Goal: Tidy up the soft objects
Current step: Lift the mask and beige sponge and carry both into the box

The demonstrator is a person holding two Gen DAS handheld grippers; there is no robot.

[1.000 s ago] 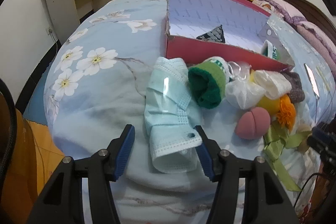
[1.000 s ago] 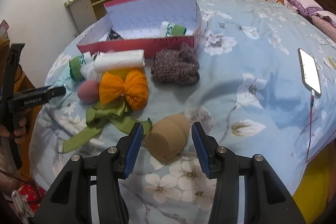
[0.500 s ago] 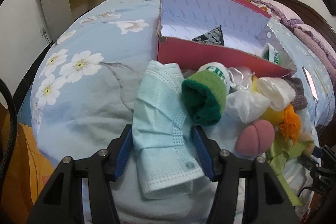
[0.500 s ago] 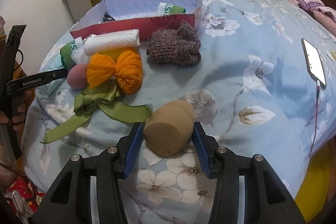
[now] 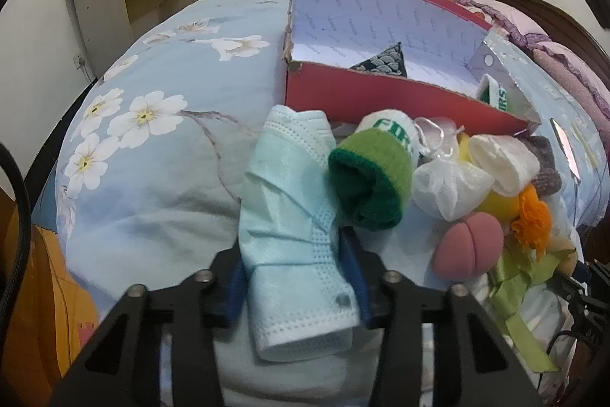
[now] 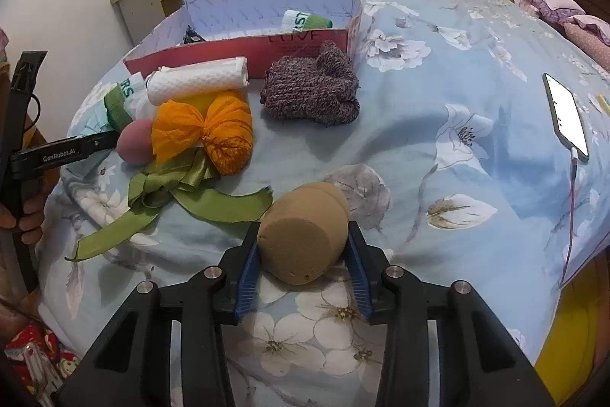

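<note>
A folded pale-blue disposable face mask (image 5: 293,235) lies at the near edge of the floral blue bed (image 5: 152,159), pinched between the blue pads of the left gripper (image 5: 293,277). Just right of it sit a green-cuffed rolled sock (image 5: 371,178), a white mesh pouch (image 5: 448,185) and a pink sponge ball (image 5: 469,245). Beyond them stands the open pink cardboard box (image 5: 381,98). The right gripper (image 6: 303,254) clamps a tan foam cylinder (image 6: 305,239) resting on the bed, near a green satin ribbon (image 6: 183,197) and an orange fabric bundle (image 6: 206,132)
</note>
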